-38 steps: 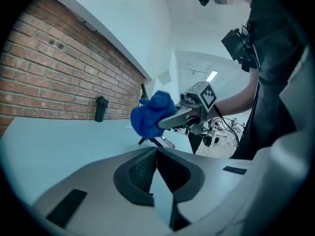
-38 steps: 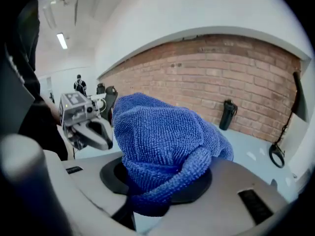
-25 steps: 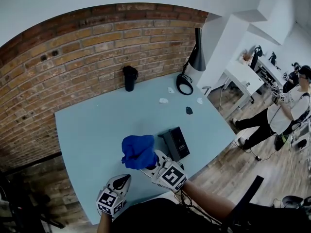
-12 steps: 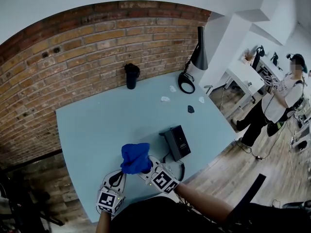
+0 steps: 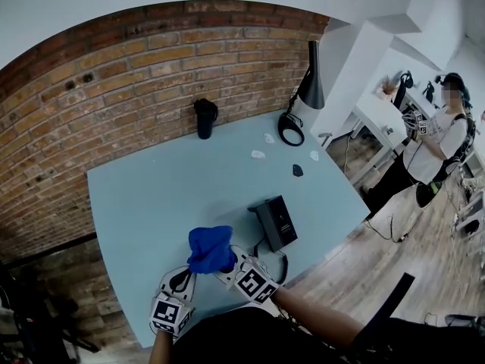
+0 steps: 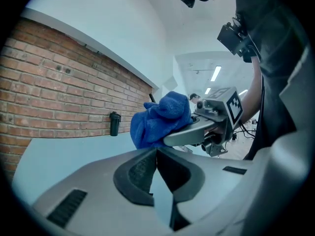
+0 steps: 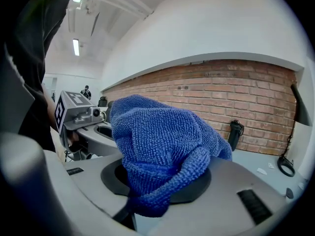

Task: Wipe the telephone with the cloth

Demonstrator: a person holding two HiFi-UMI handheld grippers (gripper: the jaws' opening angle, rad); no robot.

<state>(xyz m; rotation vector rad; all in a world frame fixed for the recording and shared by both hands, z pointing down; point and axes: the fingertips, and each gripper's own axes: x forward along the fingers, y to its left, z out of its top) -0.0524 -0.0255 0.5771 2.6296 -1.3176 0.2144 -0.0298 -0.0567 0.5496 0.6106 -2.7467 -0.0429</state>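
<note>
A black telephone (image 5: 276,222) lies on the light blue table (image 5: 151,196) near its front right edge. My right gripper (image 5: 227,262) is shut on a bunched blue cloth (image 5: 211,250), held above the table just left of the telephone and apart from it. In the right gripper view the blue cloth (image 7: 162,151) bulges up from between the jaws of my right gripper (image 7: 157,193). My left gripper (image 5: 187,276) sits close below the cloth, to its left. In the left gripper view the jaws of my left gripper (image 6: 156,154) meet with nothing between them, and the blue cloth (image 6: 160,118) hangs just beyond them.
A black cup (image 5: 204,120) stands by the brick wall. A black desk lamp (image 5: 307,89) rises at the table's far right corner. Small white scraps (image 5: 258,155) and a dark bit (image 5: 298,171) lie behind the telephone. A person (image 5: 428,146) stands off to the right.
Over the last second my right gripper drew the cloth a little back toward me and left, closer to the left gripper. The person in the background has shifted.
</note>
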